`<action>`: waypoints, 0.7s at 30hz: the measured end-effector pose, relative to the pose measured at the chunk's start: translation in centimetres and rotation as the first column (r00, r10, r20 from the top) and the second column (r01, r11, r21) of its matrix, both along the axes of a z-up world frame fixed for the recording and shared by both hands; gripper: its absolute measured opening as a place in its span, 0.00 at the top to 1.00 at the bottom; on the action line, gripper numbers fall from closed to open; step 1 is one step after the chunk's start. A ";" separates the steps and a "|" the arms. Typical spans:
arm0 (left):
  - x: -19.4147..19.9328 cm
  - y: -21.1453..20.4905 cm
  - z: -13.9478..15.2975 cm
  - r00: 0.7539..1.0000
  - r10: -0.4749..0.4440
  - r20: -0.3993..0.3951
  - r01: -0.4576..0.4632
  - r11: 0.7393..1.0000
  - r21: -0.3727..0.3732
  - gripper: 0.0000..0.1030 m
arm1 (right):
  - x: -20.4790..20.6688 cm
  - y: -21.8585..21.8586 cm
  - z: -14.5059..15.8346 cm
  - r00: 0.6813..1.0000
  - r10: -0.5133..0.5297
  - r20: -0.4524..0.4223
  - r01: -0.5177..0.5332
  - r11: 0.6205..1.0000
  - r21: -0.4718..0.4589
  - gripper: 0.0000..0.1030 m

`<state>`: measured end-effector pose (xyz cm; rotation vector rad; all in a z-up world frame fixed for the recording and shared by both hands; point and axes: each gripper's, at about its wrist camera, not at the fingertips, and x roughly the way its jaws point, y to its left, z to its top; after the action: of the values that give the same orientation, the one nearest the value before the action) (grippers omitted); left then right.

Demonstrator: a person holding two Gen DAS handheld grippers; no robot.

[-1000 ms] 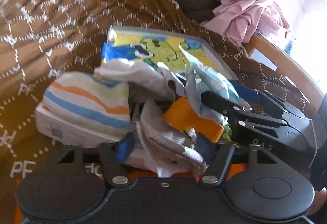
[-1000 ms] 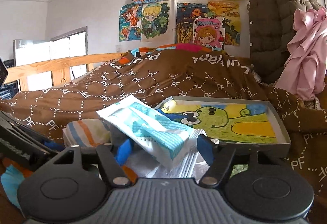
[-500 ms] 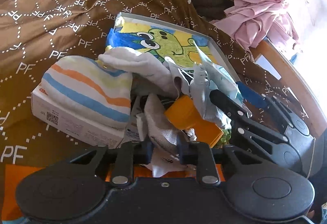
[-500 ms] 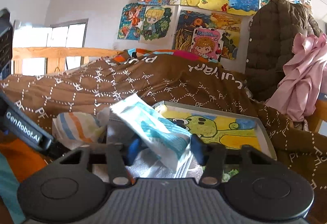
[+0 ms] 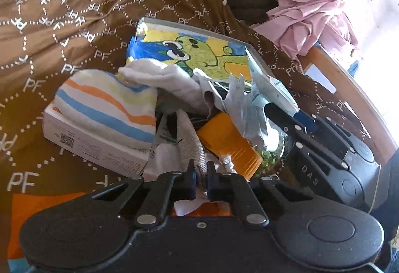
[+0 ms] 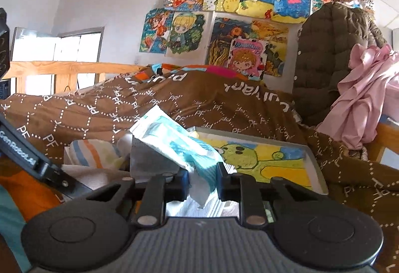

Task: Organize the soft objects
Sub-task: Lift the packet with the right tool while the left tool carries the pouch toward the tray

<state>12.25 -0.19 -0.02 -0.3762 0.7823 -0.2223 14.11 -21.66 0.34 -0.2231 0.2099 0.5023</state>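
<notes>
A heap of soft things lies on the brown bedspread (image 5: 62,13). My left gripper (image 5: 200,174) is shut on a grey-white sock (image 5: 188,140) at the heap's near edge. A striped white, orange and blue cloth (image 5: 107,106) rests on a white box (image 5: 94,145); a white sock (image 5: 159,76) and an orange packet (image 5: 229,143) lie beside it. My right gripper (image 6: 203,180) is shut on a white and teal tissue pack (image 6: 174,140), and it also shows at right in the left wrist view as the right gripper (image 5: 314,133).
A grey tray (image 5: 259,58) with a green cartoon drawing lies behind the heap; the same tray (image 6: 311,160) shows in the right wrist view. A pink garment (image 5: 311,16) and a dark quilted coat (image 6: 324,61) hang at right by a wooden bed rail (image 5: 349,93). Drawings (image 6: 224,23) cover the wall.
Both grippers went from open to shut: the left closed on the grey-white sock, the right on the tissue pack. The left view has moved nearer the heap.
</notes>
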 end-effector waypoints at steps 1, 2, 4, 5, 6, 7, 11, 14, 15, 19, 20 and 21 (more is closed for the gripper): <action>-0.4 0.0 0.3 1.000 -0.005 0.006 0.005 1.000 0.009 0.94 | -0.3 -0.2 0.2 1.000 -0.007 0.007 0.007 1.000 0.006 0.77; -0.6 0.1 0.6 1.000 -0.009 0.010 0.009 1.000 0.014 0.94 | -0.6 -0.4 0.5 1.000 -0.013 0.012 0.013 1.000 0.010 0.77; -1.3 0.2 1.3 1.000 -0.016 0.020 0.015 0.999 0.029 0.94 | -1.2 -1.0 1.0 1.000 -0.025 0.018 0.024 0.999 0.024 0.77; -1.6 0.2 1.8 0.999 -0.019 0.028 0.017 0.999 0.039 0.94 | -1.5 -1.2 1.3 0.999 -0.030 0.018 0.029 0.999 0.031 0.77; -1.8 0.2 2.3 0.999 -0.020 0.036 0.018 0.999 0.050 0.94 | -1.8 -1.4 1.5 0.999 -0.034 0.018 0.034 0.999 0.039 0.77; -1.9 0.3 2.7 0.999 -0.021 0.041 0.018 0.998 0.058 0.94 | -2.2 -1.6 1.8 0.999 -0.040 0.020 0.039 0.998 0.045 0.77; -2.0 0.3 5.3 0.999 -0.017 0.045 0.013 0.995 0.094 0.95 | -3.5 -2.2 3.0 0.998 -0.056 0.032 0.054 0.996 0.076 0.77; -2.0 0.2 8.1 0.998 -0.015 0.054 0.008 0.992 0.125 0.95 | -4.3 -2.3 4.0 0.997 -0.063 0.047 0.058 0.993 0.101 0.77; -2.1 0.1 9.1 0.998 -0.017 0.061 0.008 0.990 0.138 0.95 | -4.5 -2.4 4.3 0.997 -0.064 0.048 0.058 0.992 0.111 0.77; -2.8 -1.2 12.5 0.996 -0.018 0.085 0.002 0.983 0.185 0.95 | -4.8 -2.9 5.0 0.997 -0.061 0.041 0.055 0.987 0.149 0.77; -3.0 -1.4 13.1 0.996 -0.010 0.086 -0.005 0.984 0.180 0.95 | -4.8 -3.1 5.1 0.998 -0.059 0.036 0.053 0.986 0.156 0.77; -3.2 -1.7 13.7 0.996 -0.003 0.087 -0.012 0.985 0.169 0.95 | -4.8 -3.3 5.2 0.998 -0.056 0.029 0.051 0.985 0.165 0.77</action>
<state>9.00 -1.85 13.69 -0.2056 0.7088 -0.1653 9.31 -24.96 5.53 -0.0649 0.1408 0.4595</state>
